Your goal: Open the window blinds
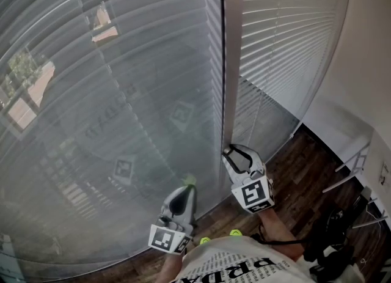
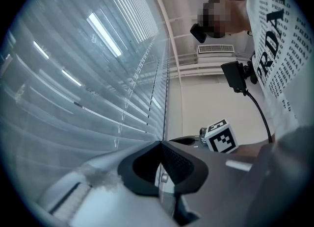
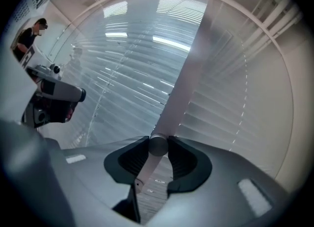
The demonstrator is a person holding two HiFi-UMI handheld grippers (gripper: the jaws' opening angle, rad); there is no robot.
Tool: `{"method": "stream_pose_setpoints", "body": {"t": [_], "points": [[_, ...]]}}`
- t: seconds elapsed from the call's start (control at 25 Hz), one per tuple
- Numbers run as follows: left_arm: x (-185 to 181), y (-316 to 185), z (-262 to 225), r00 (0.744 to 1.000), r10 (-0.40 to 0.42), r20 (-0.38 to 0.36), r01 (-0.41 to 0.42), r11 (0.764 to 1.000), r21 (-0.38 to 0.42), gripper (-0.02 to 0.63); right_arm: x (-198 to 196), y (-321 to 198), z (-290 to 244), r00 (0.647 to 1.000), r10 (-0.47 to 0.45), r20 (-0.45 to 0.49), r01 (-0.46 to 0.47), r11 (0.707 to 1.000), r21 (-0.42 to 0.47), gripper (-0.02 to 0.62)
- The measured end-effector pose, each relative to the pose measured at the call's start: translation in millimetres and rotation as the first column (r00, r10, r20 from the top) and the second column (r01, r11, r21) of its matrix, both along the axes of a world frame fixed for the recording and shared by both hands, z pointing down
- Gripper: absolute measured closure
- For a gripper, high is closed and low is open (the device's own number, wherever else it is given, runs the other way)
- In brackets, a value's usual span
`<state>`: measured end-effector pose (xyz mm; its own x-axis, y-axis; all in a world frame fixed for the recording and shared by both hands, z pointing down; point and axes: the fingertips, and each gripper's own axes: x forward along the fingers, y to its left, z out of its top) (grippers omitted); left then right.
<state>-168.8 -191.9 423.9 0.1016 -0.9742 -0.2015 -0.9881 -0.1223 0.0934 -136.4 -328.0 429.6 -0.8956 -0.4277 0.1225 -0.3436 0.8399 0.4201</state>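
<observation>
Two white slatted window blinds hang side by side, a wide left blind (image 1: 122, 92) and a narrower right blind (image 1: 287, 31), their slats near flat against the glass. Between them hangs a pale tilt wand (image 1: 231, 92). My right gripper (image 1: 235, 150) is at the wand's lower end. In the right gripper view the wand (image 3: 181, 84) runs down between the jaws, and the right gripper (image 3: 158, 147) is shut on its rounded part. My left gripper (image 1: 188, 181) stays low beside the left blind, apart from the wand. The left gripper (image 2: 161, 147) is shut with nothing in it.
A dark wooden floor (image 1: 305, 172) runs under the blinds. A white wall (image 1: 366, 62) closes the right side. A white metal rack (image 1: 354, 165) and black gear with cables (image 1: 333, 239) stand at the lower right. A person stands in the room behind me.
</observation>
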Motion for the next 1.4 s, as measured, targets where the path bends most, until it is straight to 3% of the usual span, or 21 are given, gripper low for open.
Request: {"method": "stream_pose_setpoints", "body": {"t": [0.52, 0.96, 1.16, 1.28, 1.4], "points": [[3, 1, -1, 1.000, 0.013, 0.001, -0.013, 1.000, -0.003, 0.615, 3, -9, 0, 0.988, 0.010, 0.154, 0.030, 0.966, -0.258, 0.477], [8, 5, -3, 1.000, 0.018, 0.002, -0.018, 1.000, -0.002, 0.615, 4, -11, 1, 0.983, 0.018, 0.183, 0.038, 0.955, -0.294, 0.476], [9, 6, -2, 1.000, 0.020, -0.004, -0.020, 1.000, -0.004, 0.615, 3, -9, 3, 0.995, -0.002, 0.100, 0.022, 0.979, -0.202, 0.472], [8, 5, -2, 1.000, 0.021, -0.005, -0.021, 1.000, -0.001, 0.615, 2, -6, 5, 0.999, -0.019, -0.038, 0.017, 0.999, -0.042, 0.469], [9, 4, -2, 1.000, 0.022, -0.003, -0.022, 1.000, 0.004, 0.615, 2, 0, 6, 0.982, -0.017, -0.187, 0.052, 0.982, 0.183, 0.468]]}}
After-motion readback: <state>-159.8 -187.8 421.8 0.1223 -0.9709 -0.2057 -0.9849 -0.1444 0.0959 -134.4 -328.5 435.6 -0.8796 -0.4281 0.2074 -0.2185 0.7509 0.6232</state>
